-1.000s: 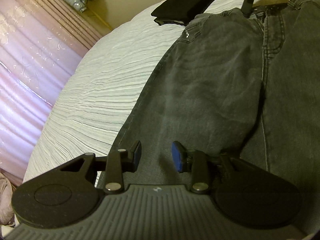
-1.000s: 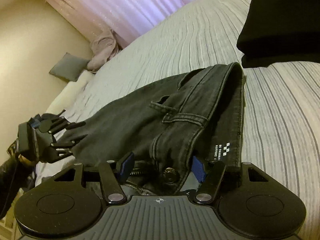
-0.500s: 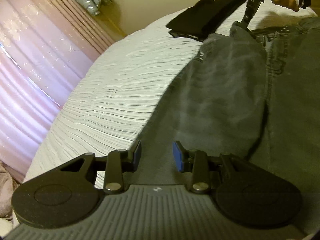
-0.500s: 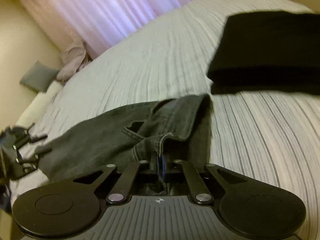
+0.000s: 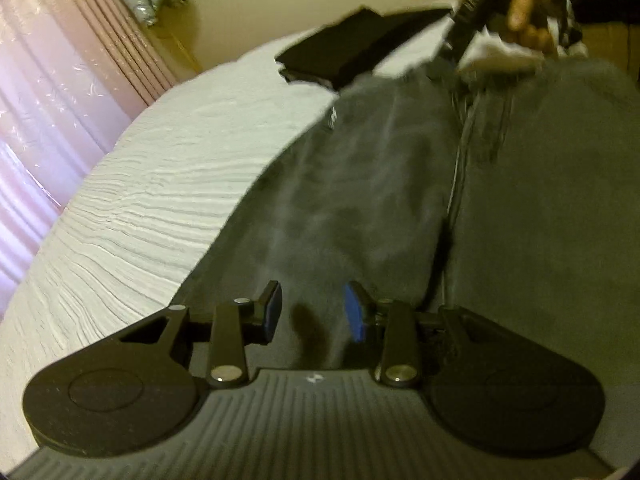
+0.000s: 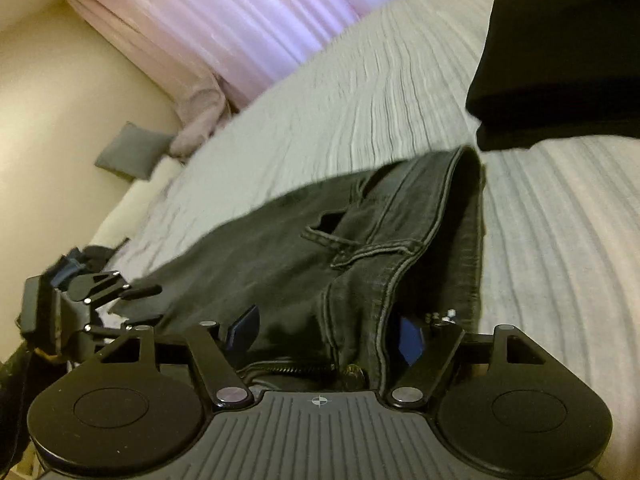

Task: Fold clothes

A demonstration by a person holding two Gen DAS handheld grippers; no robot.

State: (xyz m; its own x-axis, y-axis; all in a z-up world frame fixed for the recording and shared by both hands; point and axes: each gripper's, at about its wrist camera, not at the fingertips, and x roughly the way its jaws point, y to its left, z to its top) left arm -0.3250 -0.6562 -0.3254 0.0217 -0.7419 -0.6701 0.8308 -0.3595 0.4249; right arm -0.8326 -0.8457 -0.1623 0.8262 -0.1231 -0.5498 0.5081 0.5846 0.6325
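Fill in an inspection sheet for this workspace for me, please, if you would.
Surface: white ribbed bed cover.
Job's things: grey jeans laid out on the cover; folded black garment lying past the waistband.
Clutter: grey cushion by the wall, beyond the bed.
Grippers: left gripper open over a jeans leg; right gripper open, its jaws have just been opening, with the waistband between them.
Cables: nothing seen.
Surroundings: pink curtain, cream wall.
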